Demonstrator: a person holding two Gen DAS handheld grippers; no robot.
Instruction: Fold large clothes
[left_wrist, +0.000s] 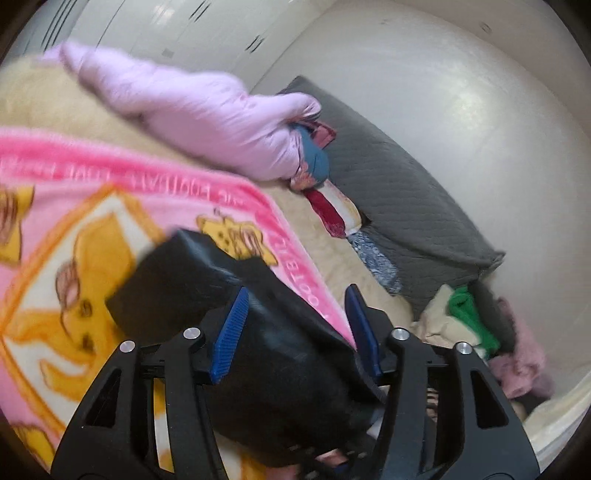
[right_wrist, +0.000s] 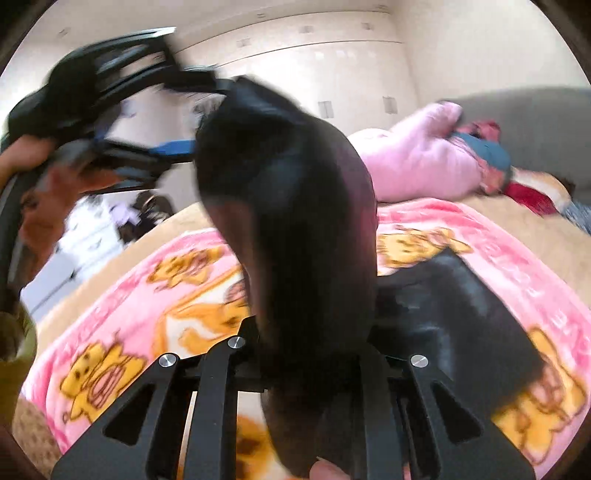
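Note:
A black garment (left_wrist: 291, 354) lies partly on a pink cartoon blanket (left_wrist: 74, 206). In the left wrist view it passes between my left gripper's (left_wrist: 295, 321) blue pads (left_wrist: 231, 334), which stand wide apart around the cloth. In the right wrist view the same black garment (right_wrist: 295, 221) hangs up from my right gripper (right_wrist: 314, 354), whose fingertips are hidden under the cloth. The left gripper (right_wrist: 173, 147) shows there at upper left, holding the garment's far end. Both views are motion-blurred.
A pink puffy jacket (left_wrist: 192, 107) and colourful clothes (left_wrist: 317, 158) lie on the beige bed. A grey quilted cushion (left_wrist: 399, 192) sits against the wall, with a pile of clothes (left_wrist: 476, 325) at right. White cabinets (right_wrist: 314, 62) stand behind.

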